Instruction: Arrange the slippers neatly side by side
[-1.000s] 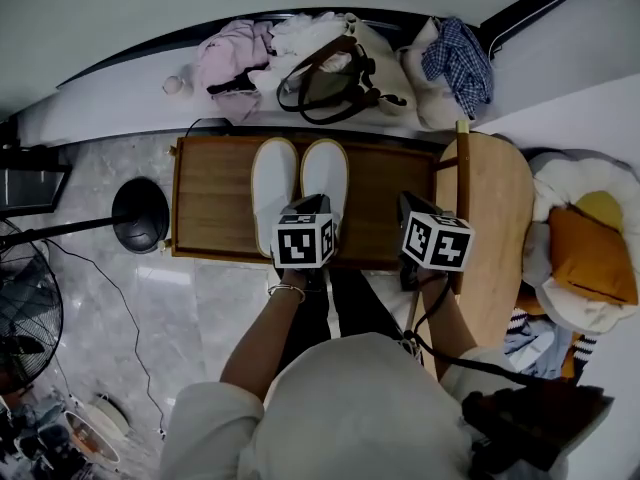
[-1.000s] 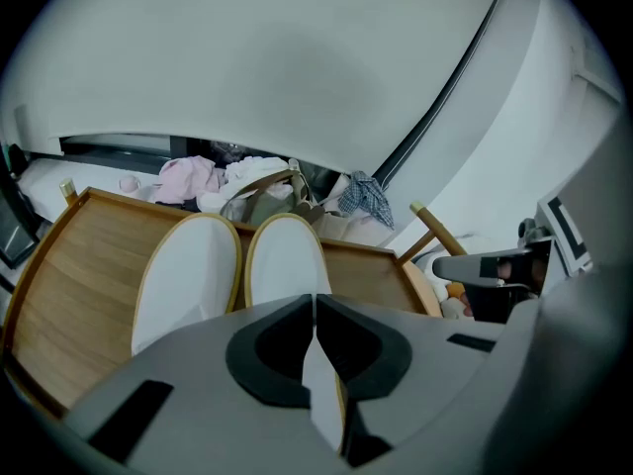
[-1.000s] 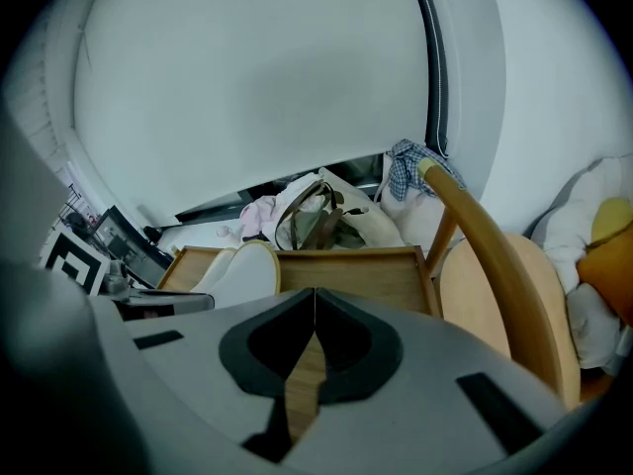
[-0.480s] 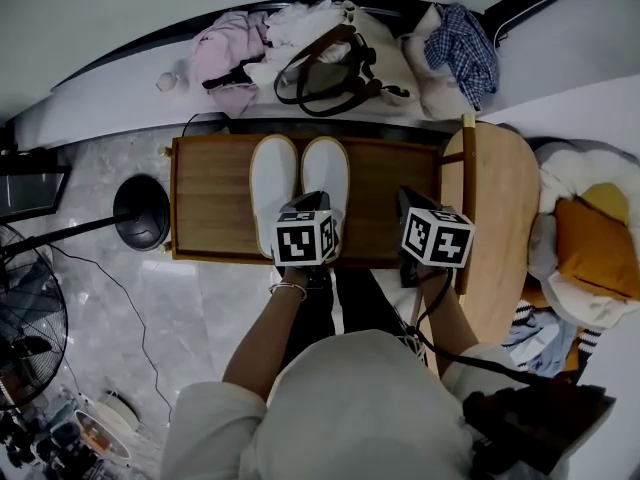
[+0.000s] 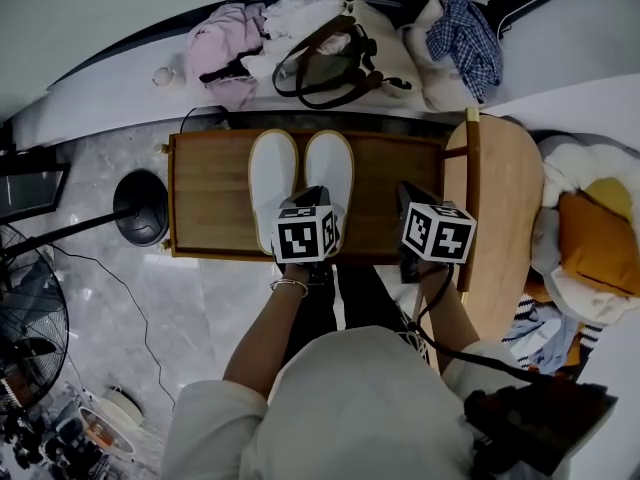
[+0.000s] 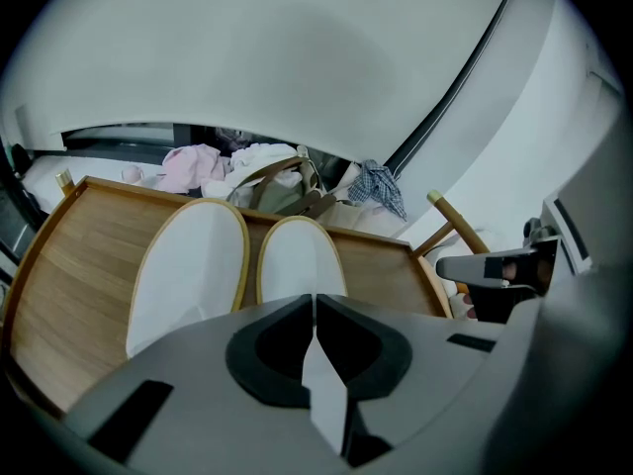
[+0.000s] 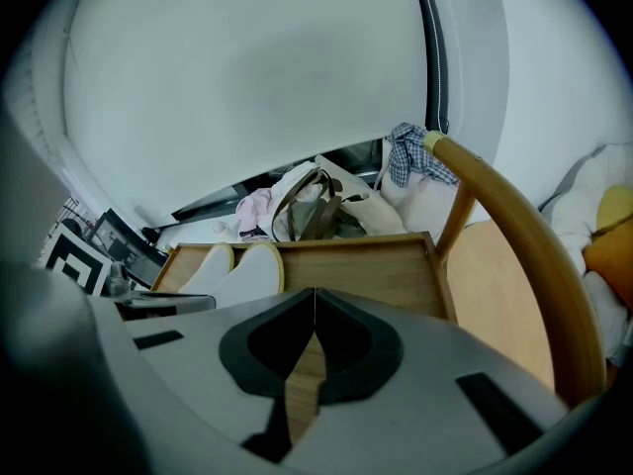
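Grey marble floor (image 5: pixel 110 268) fills the left, with a fan (image 5: pixel 25 318) at the edge, a thin black cable (image 5: pixel 125 328) trailing across the tiles and a round black stand base (image 5: pixel 140 208) just beside the low wooden table (image 5: pixel 205 193). The table has a raised rim. On its middle lie the 2 white slippers (image 5: pixel 274 183), tan-edged, side by side and touching along their inner edges, toes pointing away from the person.

Behind the table a white ledge carries pink clothing (image 5: pixel 225 53), an open bag (image 5: pixel 335 63) with dark straps, and a blue plaid cloth (image 5: pixel 462 33).

The left gripper (image 6: pixel 315 303) hovers over the near end of the right-hand slipper, its jaws closed tip to tip with nothing clamped. The right gripper (image 7: pixel 315 305) hangs over bare wood near the table's right end, jaws likewise closed and empty.

Further right stand a curved wooden chair (image 5: pixel 500 208) and an orange cushion (image 5: pixel 595 243) on white bedding.

The only print visible is the black-and-white square markers on the 2 gripper cubes.
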`<state>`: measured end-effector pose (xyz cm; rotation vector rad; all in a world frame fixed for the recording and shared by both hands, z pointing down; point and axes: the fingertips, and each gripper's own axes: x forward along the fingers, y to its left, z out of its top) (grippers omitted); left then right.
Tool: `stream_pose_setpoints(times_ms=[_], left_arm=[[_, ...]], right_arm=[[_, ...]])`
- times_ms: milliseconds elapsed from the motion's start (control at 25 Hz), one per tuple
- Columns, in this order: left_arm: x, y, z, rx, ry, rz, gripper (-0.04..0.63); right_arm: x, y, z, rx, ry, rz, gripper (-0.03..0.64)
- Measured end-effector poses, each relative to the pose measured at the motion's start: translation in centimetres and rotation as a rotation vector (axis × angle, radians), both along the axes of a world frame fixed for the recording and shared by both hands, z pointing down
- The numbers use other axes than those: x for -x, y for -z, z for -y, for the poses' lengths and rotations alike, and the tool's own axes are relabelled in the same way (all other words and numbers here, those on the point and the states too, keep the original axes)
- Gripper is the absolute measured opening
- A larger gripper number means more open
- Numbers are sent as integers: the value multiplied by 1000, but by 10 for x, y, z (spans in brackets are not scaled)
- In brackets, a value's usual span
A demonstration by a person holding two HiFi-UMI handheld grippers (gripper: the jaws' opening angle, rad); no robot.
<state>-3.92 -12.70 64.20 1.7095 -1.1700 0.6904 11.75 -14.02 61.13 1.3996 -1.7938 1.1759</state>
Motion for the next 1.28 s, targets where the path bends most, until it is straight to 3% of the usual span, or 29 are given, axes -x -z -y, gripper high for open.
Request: stream_pose_setpoints(times_ms=[640, 1280], left_arm=[[8, -4, -2, 6, 23, 19, 26], [3, 1, -3, 1, 28, -39, 31]], right_arm=[[1, -1, -1, 1, 3, 2, 34], [-4, 3, -7, -8, 1, 1, 34]])
